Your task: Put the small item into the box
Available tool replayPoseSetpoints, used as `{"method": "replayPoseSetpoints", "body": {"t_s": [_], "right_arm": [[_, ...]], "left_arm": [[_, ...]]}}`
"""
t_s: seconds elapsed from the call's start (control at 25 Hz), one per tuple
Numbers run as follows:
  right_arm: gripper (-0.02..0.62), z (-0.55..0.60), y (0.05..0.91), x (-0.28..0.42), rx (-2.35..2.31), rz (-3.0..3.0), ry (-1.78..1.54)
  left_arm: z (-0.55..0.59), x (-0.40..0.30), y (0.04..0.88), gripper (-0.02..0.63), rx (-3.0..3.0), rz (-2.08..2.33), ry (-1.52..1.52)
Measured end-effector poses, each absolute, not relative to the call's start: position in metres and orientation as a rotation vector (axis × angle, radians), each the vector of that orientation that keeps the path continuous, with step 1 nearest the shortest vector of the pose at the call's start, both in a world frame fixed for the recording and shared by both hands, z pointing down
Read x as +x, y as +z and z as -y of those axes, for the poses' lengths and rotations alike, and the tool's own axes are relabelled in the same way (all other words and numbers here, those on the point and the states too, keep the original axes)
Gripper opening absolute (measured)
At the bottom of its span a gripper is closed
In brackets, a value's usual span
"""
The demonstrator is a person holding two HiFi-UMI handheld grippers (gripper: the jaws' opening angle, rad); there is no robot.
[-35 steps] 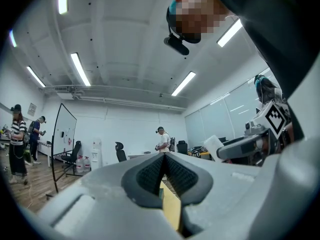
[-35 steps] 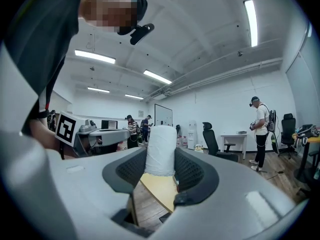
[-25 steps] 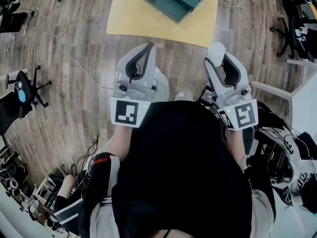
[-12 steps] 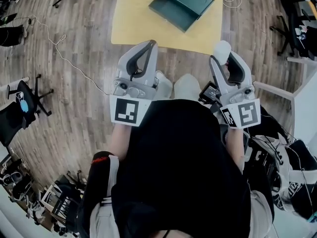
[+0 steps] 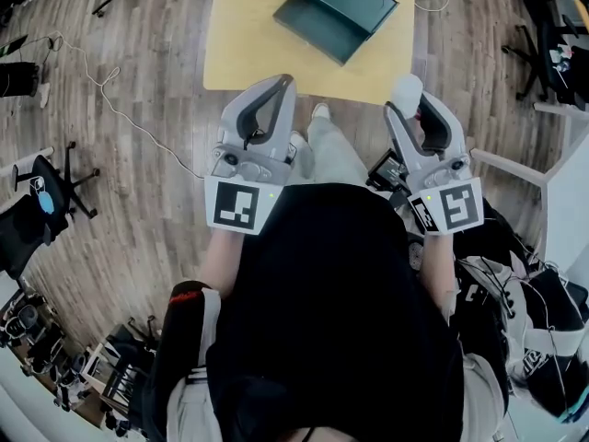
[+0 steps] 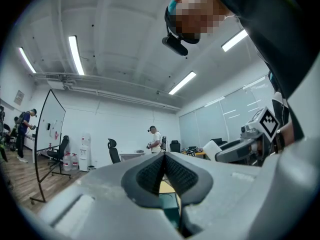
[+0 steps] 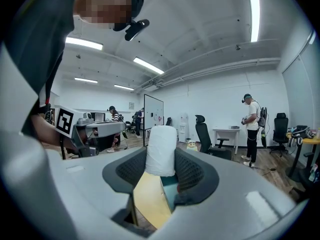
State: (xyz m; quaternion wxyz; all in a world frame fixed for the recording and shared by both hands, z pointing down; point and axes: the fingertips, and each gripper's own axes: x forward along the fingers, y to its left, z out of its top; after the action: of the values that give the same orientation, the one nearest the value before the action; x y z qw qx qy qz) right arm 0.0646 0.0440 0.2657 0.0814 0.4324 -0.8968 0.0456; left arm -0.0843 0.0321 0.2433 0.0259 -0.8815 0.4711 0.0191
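The right gripper (image 5: 411, 99) pinched a white roll (image 7: 161, 149) between its fingers; the left gripper (image 6: 164, 159) had its fingers pressed together. A green box (image 5: 336, 12) sat on the table (image 5: 248, 44).

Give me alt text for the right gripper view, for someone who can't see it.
The right gripper holds a white roll upright between its pads. Below the roll, part of a yellow table and a teal box show through the gap. Behind is a bright office with chairs, a whiteboard and a person standing at right.
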Motion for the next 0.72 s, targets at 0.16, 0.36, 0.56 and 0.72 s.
{"method": "replayPoseSetpoints", "body": {"t_s": [0.16,0.36,0.56,0.72], "right_arm": [[0.178,-0.028,0.275,0.065,1.259,2.680,0.171],[0.178,-0.002,0.284,0.060,1.193,2.686,0.182],[0.178,0.025,0.294,0.059,1.149,2.694,0.211],[0.178,0.043,0.300,0.055,1.108,2.706,0.215]], "left_arm": [[-0.022,-0.080,0.246,0.002,-2.726,-1.464,0.045],[-0.004,-0.077,0.252,0.002,-2.737,-1.469,0.016],[0.019,-0.069,0.255,0.002,-2.734,-1.474,0.001],[0.032,-0.066,0.258,0.002,-2.727,-1.475,-0.017]]}}
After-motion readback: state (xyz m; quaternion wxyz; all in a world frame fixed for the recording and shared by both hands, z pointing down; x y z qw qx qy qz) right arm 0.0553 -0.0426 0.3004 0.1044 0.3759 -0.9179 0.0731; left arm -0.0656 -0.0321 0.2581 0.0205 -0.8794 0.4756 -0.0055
